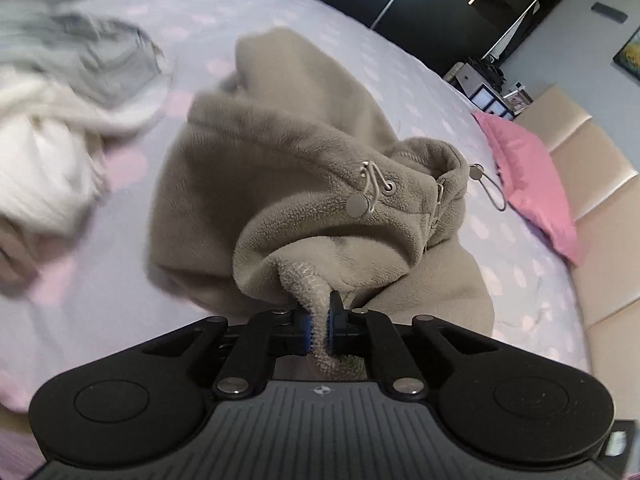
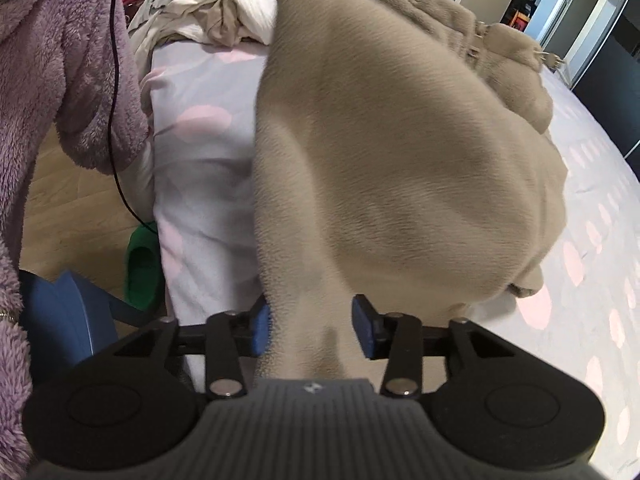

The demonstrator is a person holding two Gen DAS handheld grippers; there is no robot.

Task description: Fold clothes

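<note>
A beige fleece hoodie (image 1: pixel 280 168) with drawcords and toggles lies bunched on the bed; it also fills the right wrist view (image 2: pixel 400 140). My left gripper (image 1: pixel 319 326) is shut on a fold of the hoodie's edge, the fabric pinched between the blue pads. My right gripper (image 2: pixel 312 328) has its jaws apart with a band of the hoodie's fabric running between them; the pads do not press it. The hoodie is stretched up toward the left gripper at the top of the right wrist view.
The bed sheet (image 1: pixel 100 280) is pale lilac with pink spots. A pile of white and grey clothes (image 1: pixel 60 120) lies at the left. A pink pillow (image 1: pixel 532 184) lies by the beige headboard (image 1: pixel 600 208). A purple fleece sleeve (image 2: pixel 60 80), blue chair (image 2: pixel 68 320) and green slipper (image 2: pixel 142 264) are left of the bed.
</note>
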